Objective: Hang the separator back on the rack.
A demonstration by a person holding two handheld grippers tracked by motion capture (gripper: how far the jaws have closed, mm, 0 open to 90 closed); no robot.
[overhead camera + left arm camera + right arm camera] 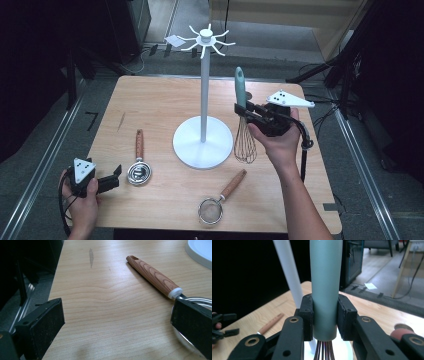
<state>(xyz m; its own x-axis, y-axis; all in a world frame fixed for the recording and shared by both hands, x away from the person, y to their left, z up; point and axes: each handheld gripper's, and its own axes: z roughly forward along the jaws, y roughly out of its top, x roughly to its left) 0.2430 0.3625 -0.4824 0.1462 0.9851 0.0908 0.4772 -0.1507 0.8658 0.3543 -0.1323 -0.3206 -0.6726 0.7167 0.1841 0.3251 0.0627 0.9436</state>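
- Whisk [244, 125] is clamped in the right tool [248, 111]; both pads press the grey-green handle just above the wire loops, and the whisk hangs upright, clear of the counter [150, 100].
- Hanging hole sits at the handle tip, well above the right tool; the hooks of the white rack [204, 40] stand higher yet and across from it, beyond the pole.
- Step in hand, as judged: carry the whisk up to a hook and thread the tip hole over it.
- Keep the clamp firm. The grip sits low on the handle, so the long free end above the pads can swing; move slowly and hold the handle vertical.
- Raise until the hole stands above the chosen hook, then bring it in sideways and lower. Avoid striking the pole, since the base could tip.
- Release only once the hook carries the weight.
- Left tool [113, 180] rests low at the counter's near corner, jaws wide and holding nothing; the wood-handled strainer [160, 280] lies just beside its right jaw. Keep it parked there.
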